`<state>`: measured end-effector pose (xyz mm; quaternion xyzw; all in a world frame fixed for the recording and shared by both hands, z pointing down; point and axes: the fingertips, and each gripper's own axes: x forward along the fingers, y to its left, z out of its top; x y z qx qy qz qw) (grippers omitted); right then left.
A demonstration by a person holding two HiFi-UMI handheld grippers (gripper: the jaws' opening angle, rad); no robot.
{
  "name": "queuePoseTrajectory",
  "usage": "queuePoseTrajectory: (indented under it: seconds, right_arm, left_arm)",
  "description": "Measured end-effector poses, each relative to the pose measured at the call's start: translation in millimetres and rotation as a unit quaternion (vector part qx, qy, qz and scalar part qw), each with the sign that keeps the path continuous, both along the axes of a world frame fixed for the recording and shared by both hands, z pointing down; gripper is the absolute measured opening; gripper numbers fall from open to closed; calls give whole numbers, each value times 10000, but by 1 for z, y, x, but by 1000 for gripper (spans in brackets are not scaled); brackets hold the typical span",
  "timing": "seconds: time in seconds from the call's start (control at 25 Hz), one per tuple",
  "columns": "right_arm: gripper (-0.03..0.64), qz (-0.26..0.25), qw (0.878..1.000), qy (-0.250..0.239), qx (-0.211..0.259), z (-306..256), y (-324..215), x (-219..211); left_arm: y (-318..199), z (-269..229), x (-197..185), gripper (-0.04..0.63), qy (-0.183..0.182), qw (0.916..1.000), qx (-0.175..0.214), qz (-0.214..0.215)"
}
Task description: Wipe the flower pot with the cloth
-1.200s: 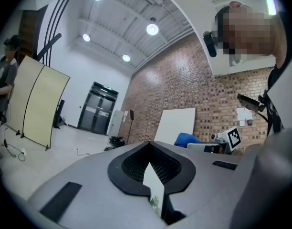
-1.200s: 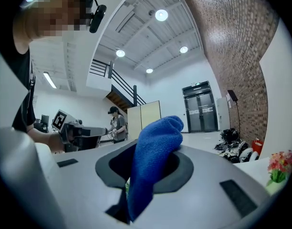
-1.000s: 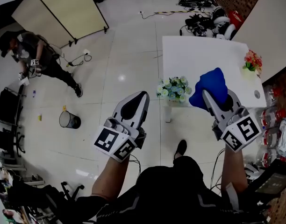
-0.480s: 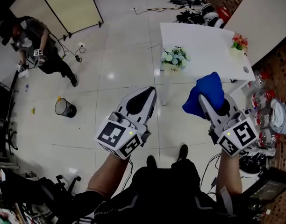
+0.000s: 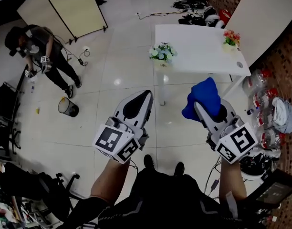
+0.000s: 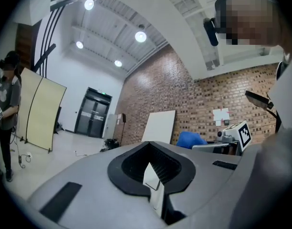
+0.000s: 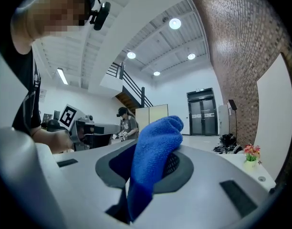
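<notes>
The white counter [image 5: 203, 51] is now sitting higher and farther off in the head view than it was a second ago. The flower pot with white and blue blooms [image 5: 161, 53] was just ahead of the two grippers then. It is now standing well apart from both, at the counter's near left corner. A second pot with red blooms [image 5: 230, 37] is standing toward the far right edge, and I cannot tell which pot is meant. Judging by this, the person is backing away from the counter, so the wiping is not under way. A fresh approach is going to be needed before cloth meets pot.

The right gripper [image 5: 198, 107] is clamping its fingers on the blue cloth [image 5: 202, 95]. The cloth is bunching into a thick roll whose long axis is running along the line of the fingers. Its free end is pointing ahead toward the counter. In the right gripper view the cloth [image 7: 153, 156] is rising out of the fingers and curling over at the top. The red-bloom pot is showing small at the right of that view.

The left gripper [image 5: 145, 96] is keeping its fingers [image 6: 151, 178] pressed together on nothing.

Both pots are standing upright, with stems pointing up and nothing touching them.
</notes>
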<state>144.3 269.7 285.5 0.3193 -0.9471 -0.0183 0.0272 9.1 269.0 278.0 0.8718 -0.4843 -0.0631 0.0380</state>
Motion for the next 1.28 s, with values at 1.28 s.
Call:
queuePoseTrajectory:
  seconds: [1.28]
  right_arm:
    - [77,52,9999,-12,145,-10,61,17]
  left_arm:
    - [66,-22,7,5,-576,9978,191,-271]
